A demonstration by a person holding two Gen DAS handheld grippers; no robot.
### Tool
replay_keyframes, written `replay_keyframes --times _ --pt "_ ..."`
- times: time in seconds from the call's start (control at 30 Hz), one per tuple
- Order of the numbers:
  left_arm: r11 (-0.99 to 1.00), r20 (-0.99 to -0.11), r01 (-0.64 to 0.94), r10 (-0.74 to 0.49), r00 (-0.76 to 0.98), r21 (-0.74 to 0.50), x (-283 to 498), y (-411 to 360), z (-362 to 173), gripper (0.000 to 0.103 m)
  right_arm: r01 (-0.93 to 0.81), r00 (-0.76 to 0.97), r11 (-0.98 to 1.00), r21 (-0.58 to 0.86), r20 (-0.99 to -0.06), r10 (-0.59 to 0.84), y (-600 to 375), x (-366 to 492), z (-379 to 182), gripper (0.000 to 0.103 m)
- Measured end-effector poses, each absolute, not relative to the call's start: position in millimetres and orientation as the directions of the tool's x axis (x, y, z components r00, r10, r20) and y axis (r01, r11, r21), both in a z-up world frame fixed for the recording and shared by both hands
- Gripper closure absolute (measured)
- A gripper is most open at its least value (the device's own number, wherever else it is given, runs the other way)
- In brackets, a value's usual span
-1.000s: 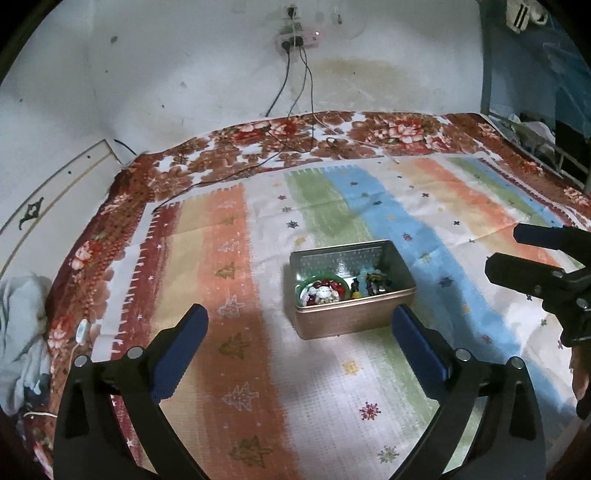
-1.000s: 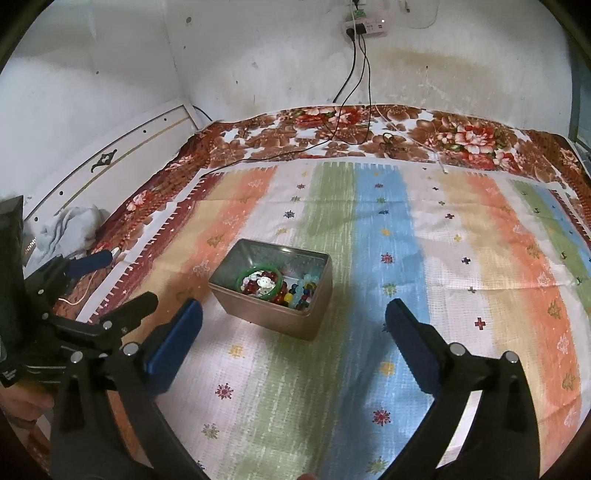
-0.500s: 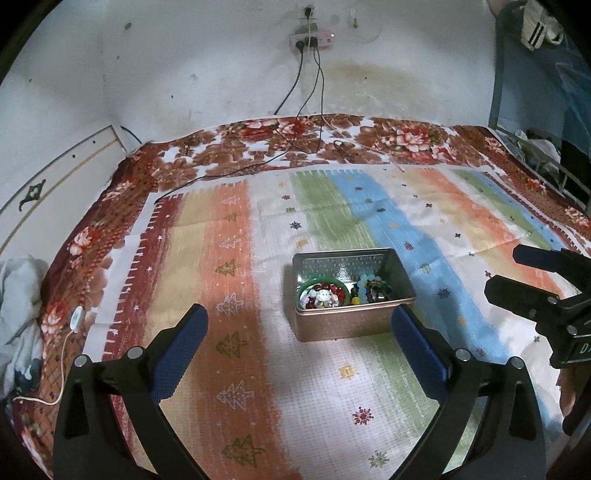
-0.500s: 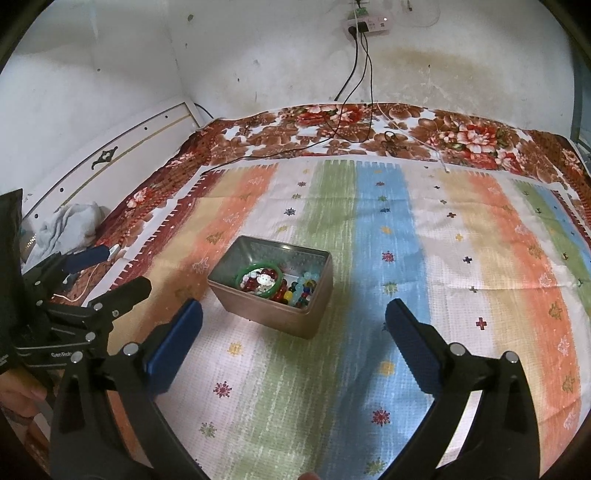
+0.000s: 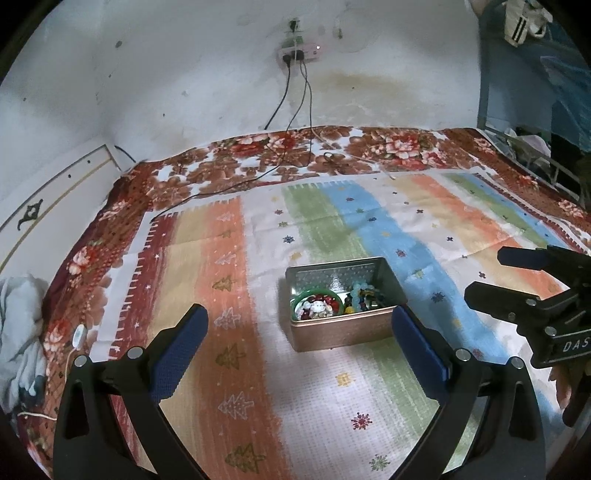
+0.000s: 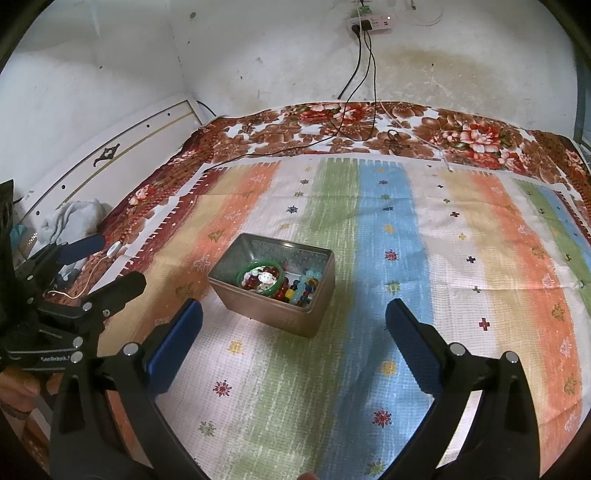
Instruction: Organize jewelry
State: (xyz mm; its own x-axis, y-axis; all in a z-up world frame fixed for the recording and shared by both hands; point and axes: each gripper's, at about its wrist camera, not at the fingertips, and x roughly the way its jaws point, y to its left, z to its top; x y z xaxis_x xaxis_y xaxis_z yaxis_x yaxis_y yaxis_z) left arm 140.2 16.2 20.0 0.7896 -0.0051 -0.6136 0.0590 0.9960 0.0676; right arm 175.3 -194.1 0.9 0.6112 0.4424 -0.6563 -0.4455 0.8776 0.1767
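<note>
Near the middle of the bed, through my left wrist camera, the metal tin holds a green bangle and beaded bracelets; my left gripper hangs spread wide and empty. "DAS" shows on my right gripper. From the right wrist camera, the right gripper is likewise spread, nothing lies loose on the bed, so sorting looks finished or not yet begun; the other lettering is unreadable.

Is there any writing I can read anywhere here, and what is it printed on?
"DAS", cut off by the picture's edge: white letters on the right gripper.
White lettering on the left gripper: too blurred to read.
No writing shows on the metal tin, striped cloth or wall socket.
</note>
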Motion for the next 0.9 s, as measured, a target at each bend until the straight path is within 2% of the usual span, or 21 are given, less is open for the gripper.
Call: replay_keyframes --times 0.9 --pt "0.997 -0.651 0.070 -0.039 0.758 0.022 147.7 16.9 14.5 0.006 -0.447 0.606 0.877 0.177 -0.661 0.442 -194.0 177.4 -2.3 0.005"
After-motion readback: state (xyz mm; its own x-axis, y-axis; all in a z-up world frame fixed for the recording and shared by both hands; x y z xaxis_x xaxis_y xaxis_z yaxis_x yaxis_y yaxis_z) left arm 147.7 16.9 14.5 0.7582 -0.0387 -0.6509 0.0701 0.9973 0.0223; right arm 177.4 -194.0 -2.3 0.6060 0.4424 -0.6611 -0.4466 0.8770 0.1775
